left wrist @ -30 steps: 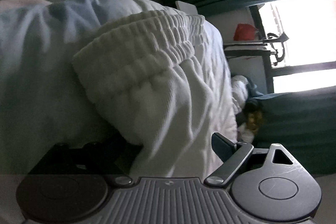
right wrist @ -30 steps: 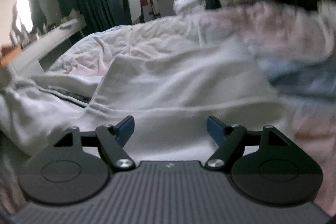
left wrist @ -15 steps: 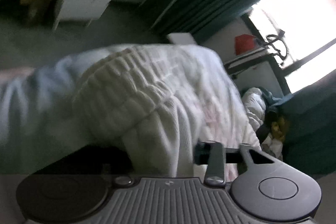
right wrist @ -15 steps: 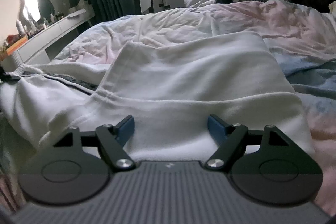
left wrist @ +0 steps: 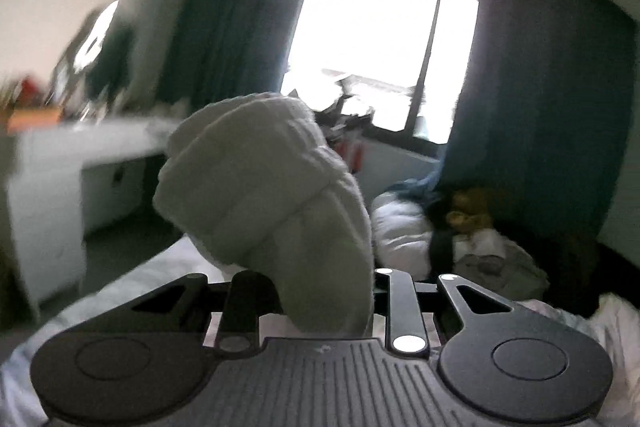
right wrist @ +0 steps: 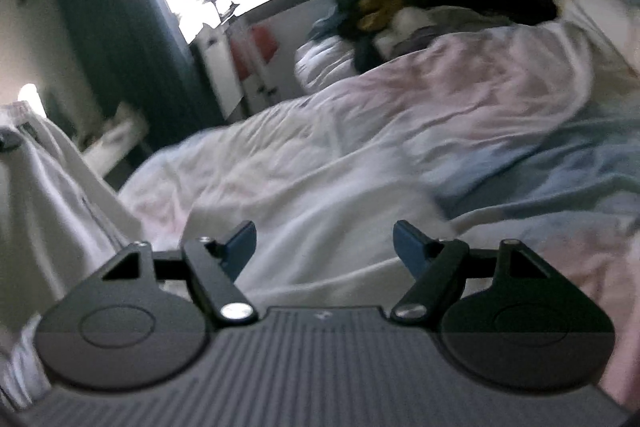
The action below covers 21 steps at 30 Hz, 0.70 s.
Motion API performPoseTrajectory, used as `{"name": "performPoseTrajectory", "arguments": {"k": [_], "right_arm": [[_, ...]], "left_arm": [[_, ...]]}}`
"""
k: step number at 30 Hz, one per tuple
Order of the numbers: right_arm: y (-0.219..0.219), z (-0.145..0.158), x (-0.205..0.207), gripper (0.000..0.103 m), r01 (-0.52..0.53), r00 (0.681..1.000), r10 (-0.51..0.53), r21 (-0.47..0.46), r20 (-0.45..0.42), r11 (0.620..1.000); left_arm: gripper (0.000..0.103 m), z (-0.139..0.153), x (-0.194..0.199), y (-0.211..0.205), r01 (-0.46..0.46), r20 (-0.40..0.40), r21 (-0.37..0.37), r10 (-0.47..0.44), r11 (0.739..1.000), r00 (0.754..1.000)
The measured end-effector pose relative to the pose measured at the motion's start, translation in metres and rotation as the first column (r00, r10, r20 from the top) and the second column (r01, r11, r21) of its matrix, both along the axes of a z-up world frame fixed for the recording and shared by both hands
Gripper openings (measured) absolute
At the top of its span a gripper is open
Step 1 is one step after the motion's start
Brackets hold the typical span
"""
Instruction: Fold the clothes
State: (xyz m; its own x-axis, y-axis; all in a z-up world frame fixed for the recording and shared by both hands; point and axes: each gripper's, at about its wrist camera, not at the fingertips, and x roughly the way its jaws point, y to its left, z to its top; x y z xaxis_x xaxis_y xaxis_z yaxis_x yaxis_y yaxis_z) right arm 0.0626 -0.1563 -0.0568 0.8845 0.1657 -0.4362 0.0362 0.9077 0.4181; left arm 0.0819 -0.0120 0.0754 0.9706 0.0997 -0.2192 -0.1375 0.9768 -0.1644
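The white garment (left wrist: 272, 211) hung bunched and ribbed from the left gripper (left wrist: 320, 301), clamped tight and lifted off the bed (right wrist: 420, 115). The right gripper (right wrist: 324, 241) sat wide, holding nothing, over rumpled pink-and-blue bedding; a bright window (left wrist: 372, 39) and dark curtains (left wrist: 236, 7) stood behind.

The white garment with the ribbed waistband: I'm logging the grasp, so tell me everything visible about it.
The white garment looks like soft knit cloth with a ribbed, gathered elastic waistband bunched at its top. The left gripper is shut on it and holds it up in the air, before the window. In the right wrist view it hangs at the far left in long folds. The right gripper is open, apart from it.
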Motion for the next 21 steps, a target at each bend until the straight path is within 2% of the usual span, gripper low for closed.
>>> {"name": "performPoseTrajectory", "arguments": {"k": [2,4,7,9,11,13,15,16,18,19,20,21], "right_arm": [[-0.021,0.002,-0.002,0.077,0.051,0.999,-0.051,0.055,0.001,0.997],[-0.043,0.002,-0.004,0.077,0.101,0.995,-0.101,0.109,-0.005,0.989],[-0.073,0.000,-0.007,0.079,0.170,0.985,-0.170,0.180,-0.018,0.969],[-0.087,-0.001,-0.009,0.079,0.204,0.979,-0.204,0.212,-0.021,0.956],[-0.095,-0.001,-0.011,0.079,0.210,0.977,-0.214,0.230,-0.008,0.950],[-0.100,0.000,-0.012,0.079,0.205,0.977,-0.214,0.246,0.008,0.947],[-0.105,-0.002,-0.013,0.079,0.199,0.978,-0.210,0.268,0.014,0.943],[-0.107,-0.004,-0.011,0.079,0.194,0.979,-0.204,0.280,0.007,0.940],[-0.113,-0.010,-0.005,0.079,0.176,0.984,-0.180,0.316,-0.018,0.932],[-0.115,-0.013,-0.002,0.079,0.166,0.986,-0.165,0.340,-0.030,0.926],[-0.117,-0.017,0.001,0.079,0.151,0.988,-0.147,0.377,-0.040,0.914],[-0.118,-0.020,0.003,0.079,0.141,0.990,-0.133,0.408,-0.046,0.902]], "left_arm": [[0.028,0.000,0.021,-0.056,0.054,0.023,0.065,-0.055,0.996,0.998],[0.028,-0.010,0.023,-0.109,0.126,0.023,0.154,-0.131,0.980,0.991],[0.029,-0.046,0.024,-0.181,0.249,-0.028,0.290,-0.252,0.924,0.967],[0.029,-0.080,0.026,-0.221,0.339,-0.099,0.385,-0.327,0.858,0.940],[0.029,-0.118,0.029,-0.257,0.434,-0.200,0.470,-0.387,0.768,0.900],[0.029,-0.152,0.031,-0.285,0.520,-0.311,0.526,-0.417,0.673,0.854],[0.029,-0.176,0.025,-0.292,0.530,-0.329,0.576,-0.417,0.622,0.847],[0.030,-0.181,0.024,-0.294,0.524,-0.320,0.589,-0.418,0.615,0.850],[0.035,-0.181,0.023,-0.292,0.524,-0.317,0.583,-0.420,0.621,0.850],[0.044,-0.180,0.020,-0.289,0.525,-0.319,0.579,-0.419,0.624,0.850],[0.059,-0.180,0.018,-0.285,0.526,-0.321,0.574,-0.418,0.628,0.850],[0.066,-0.180,0.018,-0.281,0.529,-0.327,0.571,-0.417,0.628,0.848]]}}
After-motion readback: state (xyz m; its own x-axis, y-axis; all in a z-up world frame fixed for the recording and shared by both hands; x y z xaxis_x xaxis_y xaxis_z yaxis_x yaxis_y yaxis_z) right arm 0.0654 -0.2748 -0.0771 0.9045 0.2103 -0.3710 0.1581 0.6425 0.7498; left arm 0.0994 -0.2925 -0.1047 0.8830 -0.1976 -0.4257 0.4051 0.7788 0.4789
